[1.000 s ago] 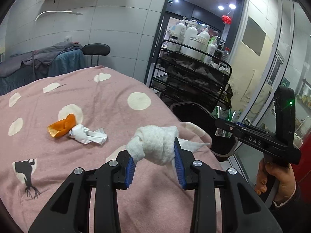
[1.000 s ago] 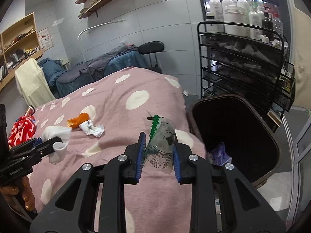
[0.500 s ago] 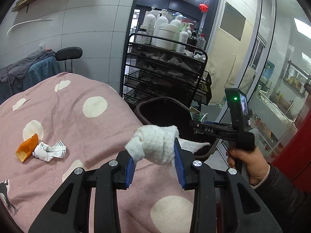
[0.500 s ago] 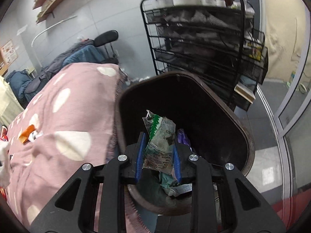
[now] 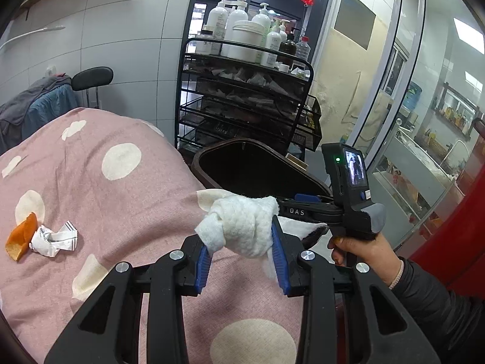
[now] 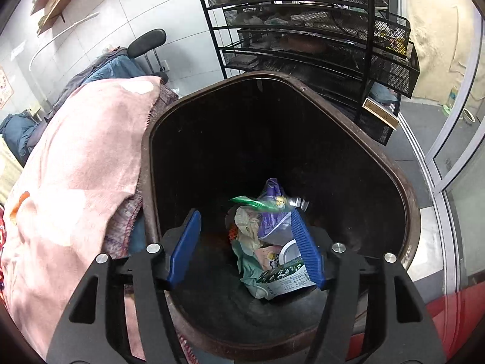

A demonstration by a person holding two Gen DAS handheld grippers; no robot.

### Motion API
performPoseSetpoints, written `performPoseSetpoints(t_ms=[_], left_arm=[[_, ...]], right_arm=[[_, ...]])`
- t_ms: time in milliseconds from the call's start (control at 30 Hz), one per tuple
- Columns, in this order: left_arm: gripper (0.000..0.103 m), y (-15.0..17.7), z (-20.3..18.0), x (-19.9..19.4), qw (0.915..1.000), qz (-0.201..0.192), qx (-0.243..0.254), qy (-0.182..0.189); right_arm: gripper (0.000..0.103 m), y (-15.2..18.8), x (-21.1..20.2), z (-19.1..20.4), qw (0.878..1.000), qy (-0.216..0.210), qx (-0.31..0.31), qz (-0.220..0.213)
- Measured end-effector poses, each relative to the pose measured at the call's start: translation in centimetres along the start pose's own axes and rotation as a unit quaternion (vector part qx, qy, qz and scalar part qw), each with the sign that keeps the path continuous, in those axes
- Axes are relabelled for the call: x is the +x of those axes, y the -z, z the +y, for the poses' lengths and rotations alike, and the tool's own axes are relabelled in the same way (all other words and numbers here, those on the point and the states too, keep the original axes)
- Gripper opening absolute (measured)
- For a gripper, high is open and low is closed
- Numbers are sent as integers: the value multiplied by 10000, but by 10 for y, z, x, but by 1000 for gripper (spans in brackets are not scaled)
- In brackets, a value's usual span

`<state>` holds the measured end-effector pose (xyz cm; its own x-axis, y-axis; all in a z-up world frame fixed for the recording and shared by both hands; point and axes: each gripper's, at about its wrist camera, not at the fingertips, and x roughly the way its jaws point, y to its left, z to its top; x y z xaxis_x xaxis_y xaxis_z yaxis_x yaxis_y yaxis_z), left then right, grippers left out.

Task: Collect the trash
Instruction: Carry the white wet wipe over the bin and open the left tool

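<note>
**Inspector A:** Right claw [image 6: 245, 248]: jaws opening, nothing between the blue pads. It hangs over the mouth of the dark brown plastic bin [image 6: 403, 182]. A clear crumpled wrapper with a green strip [image 6: 272, 209] lies among the litter at the bin's bottom.

**Inspector B:** Left claw [image 5: 241, 253]?

**Inspector A:** Clamped on a knotted white cloth wad [image 5: 242, 224], above the pink spotted bed cover [image 5: 121, 200]. The bin lies ahead and to its right, just past the bed's edge.

**Inspector B:** Remaining trash?

**Inspector A:** An orange peel piece [image 5: 21, 238] and a crumpled white paper scrap [image 5: 53, 238], touching, far left on the bed. In my judgement, the left claw is nearer them.
</note>
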<state>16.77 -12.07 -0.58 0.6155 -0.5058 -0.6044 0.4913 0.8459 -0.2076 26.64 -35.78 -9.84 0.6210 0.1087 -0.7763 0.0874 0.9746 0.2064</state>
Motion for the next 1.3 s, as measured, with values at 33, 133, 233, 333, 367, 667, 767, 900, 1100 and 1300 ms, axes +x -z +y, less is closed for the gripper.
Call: performPoseSetpoints(t_ms=[33,133,233,333,367,667,767,900,1100,1300], left_arm=[[35,-1,0,2,10000,16,0,20],[35,-5,-4,7,10000,31,44,37],[35,-14,-8,14,9999,48,91,109],[35,-24,-12,27,9997,111,126,172],[35,-27,-14,32,9996,139,148,175],[35,-47,-38,77,9976,408,379,419],[35,-51,-43,94,9964,576,411,469],[35,-54,-48,115,9942,821,449,523],[35,-58,-52,136,9922,1043,427,525],[64,-62,-52,148,9922,1085,396,477]], right_arm=[[66,1,-2,1,10000,0,-10,-25],[68,6,-13,4,9998,73,-70,-163],[72,11,-28,7,9994,83,-117,-320],[77,19,-42,11,9987,144,-216,-447],[78,20,-45,11,9985,153,-242,-471],[86,38,-73,11,9968,307,-313,-668],[87,44,-80,8,9968,305,-282,-687],[88,52,-86,4,9965,356,-270,-701],[88,55,-90,0,9967,331,-235,-697],[89,55,-90,3,9966,284,-308,-711]])
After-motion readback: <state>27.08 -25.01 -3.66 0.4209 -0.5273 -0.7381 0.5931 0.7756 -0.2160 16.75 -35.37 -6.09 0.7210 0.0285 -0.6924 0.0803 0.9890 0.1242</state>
